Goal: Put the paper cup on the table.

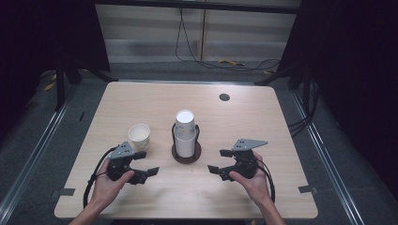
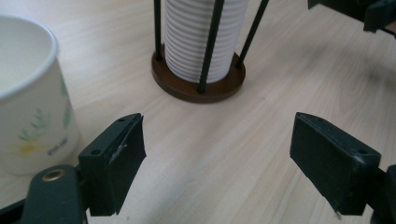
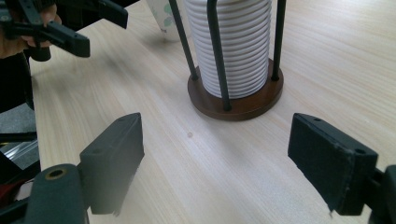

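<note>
a stack of paper cups (image 1: 185,132) is kept upright by the wire rods of a wooden-based cup holder (image 1: 186,154) at the bench (image 1: 263,117) middle. a single paper cup (image 1: 139,136) is stood just left of it, apart from the stack. the left gripper (image 1: 146,162) and right gripper (image 1: 219,161) are held low on either side, jaws spread wide with nothing between them, apparently readied for a cup.

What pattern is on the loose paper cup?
White paper cup with faint green leaf sprigs and yellow; clearest in left gripper view.
</note>
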`<action>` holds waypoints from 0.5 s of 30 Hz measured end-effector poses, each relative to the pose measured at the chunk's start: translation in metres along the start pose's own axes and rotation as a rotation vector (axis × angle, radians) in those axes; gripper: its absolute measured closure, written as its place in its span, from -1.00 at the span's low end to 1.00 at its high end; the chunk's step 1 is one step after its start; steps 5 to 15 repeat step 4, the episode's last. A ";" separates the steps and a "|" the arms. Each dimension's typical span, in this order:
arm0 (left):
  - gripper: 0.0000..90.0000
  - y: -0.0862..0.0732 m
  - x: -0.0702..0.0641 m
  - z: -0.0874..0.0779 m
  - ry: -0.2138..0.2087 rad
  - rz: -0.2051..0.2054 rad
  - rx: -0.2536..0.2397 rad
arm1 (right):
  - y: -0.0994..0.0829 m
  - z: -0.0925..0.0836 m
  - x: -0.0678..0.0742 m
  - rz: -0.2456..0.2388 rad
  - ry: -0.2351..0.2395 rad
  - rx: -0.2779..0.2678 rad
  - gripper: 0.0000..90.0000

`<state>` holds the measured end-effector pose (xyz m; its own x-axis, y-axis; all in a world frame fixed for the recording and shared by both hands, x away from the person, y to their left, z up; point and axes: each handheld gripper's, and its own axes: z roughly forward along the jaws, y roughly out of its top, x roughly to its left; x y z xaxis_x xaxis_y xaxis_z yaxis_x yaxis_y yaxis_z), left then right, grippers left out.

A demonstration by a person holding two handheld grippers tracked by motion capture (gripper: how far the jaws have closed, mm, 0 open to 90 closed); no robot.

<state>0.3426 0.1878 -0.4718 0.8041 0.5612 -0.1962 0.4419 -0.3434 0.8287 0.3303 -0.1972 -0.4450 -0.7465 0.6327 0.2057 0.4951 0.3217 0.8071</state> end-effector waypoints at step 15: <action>-0.60 -0.004 0.000 0.005 -0.003 0.010 0.024 | -0.001 0.003 0.000 0.010 0.002 0.000 -0.60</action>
